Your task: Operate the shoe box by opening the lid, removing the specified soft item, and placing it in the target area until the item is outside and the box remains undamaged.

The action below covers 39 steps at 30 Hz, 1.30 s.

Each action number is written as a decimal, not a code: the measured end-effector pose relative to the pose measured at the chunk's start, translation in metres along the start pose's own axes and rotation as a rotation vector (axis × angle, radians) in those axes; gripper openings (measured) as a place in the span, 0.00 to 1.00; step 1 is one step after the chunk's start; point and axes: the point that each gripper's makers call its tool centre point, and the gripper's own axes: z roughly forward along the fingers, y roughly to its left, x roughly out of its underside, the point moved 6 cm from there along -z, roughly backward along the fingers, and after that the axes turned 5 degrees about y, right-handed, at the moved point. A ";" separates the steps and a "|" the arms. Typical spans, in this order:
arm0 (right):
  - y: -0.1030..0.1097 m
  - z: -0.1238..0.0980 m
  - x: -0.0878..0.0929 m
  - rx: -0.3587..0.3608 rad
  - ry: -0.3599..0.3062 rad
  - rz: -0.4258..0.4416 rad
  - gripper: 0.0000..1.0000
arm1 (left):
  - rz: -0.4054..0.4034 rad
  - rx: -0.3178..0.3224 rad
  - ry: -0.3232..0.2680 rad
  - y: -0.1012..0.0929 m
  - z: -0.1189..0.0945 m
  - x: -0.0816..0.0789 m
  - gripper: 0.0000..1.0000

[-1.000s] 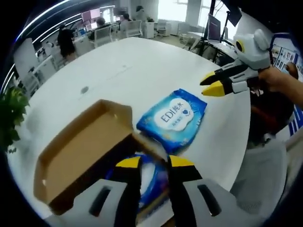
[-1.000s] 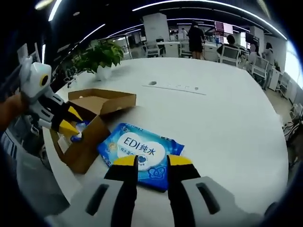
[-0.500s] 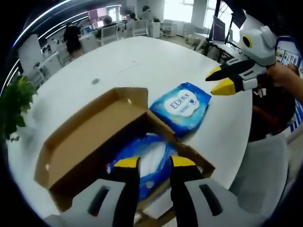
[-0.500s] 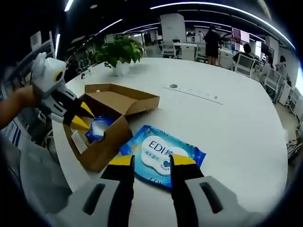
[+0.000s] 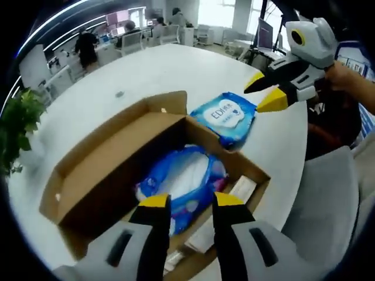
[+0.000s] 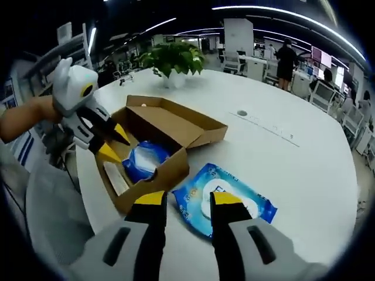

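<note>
The brown shoe box (image 5: 88, 175) stands open on the white table, its lid folded back flat. A blue soft wipes pack (image 5: 181, 182) lies inside it, beside some white paper. A second blue wipes pack (image 5: 227, 116) lies on the table just beyond the box. My left gripper (image 5: 191, 202) hovers open over the near end of the box, nothing between its jaws. My right gripper (image 5: 263, 92) hangs open above the pack on the table. In the right gripper view the box (image 6: 176, 126), the pack inside it (image 6: 143, 161), the table pack (image 6: 234, 202), the left gripper (image 6: 114, 143) and the right gripper (image 6: 187, 199) all show.
The round white table (image 6: 281, 158) runs far beyond the box, with a small cable port (image 6: 241, 113) in it. A potted plant (image 6: 176, 58) stands at its far edge. Office desks, chairs and people fill the background. The person's grey-clad lap (image 5: 328, 205) is at the table's edge.
The left gripper has pulled up and back from the box, so the whole inside with its blue pack shows. The right gripper has risen a little above the table pack. Both packs lie as before.
</note>
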 end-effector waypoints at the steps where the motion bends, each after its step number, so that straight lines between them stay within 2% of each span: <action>1: 0.003 0.002 -0.002 -0.006 0.003 -0.011 0.27 | 0.008 0.003 0.000 0.000 0.000 0.001 0.26; 6: 0.015 0.013 -0.012 -0.027 0.016 -0.093 0.26 | 0.036 0.019 -0.005 0.003 0.002 0.001 0.26; 13: 0.029 0.030 -0.021 -0.062 0.030 -0.154 0.25 | 0.110 0.053 -0.015 0.005 0.007 -0.003 0.30; 25: 0.038 0.060 -0.035 -0.090 0.050 -0.243 0.22 | 0.220 0.104 0.005 0.015 0.019 -0.006 0.21; 29: 0.043 0.071 -0.038 -0.099 0.058 -0.280 0.19 | 0.305 0.147 0.050 0.014 0.023 -0.002 0.18; 32: 0.045 0.081 -0.037 -0.099 0.085 -0.310 0.18 | 0.326 0.154 0.061 0.013 0.026 -0.003 0.18; 39: 0.048 0.097 -0.037 -0.091 0.099 -0.334 0.12 | 0.347 0.164 0.068 0.017 0.033 -0.005 0.16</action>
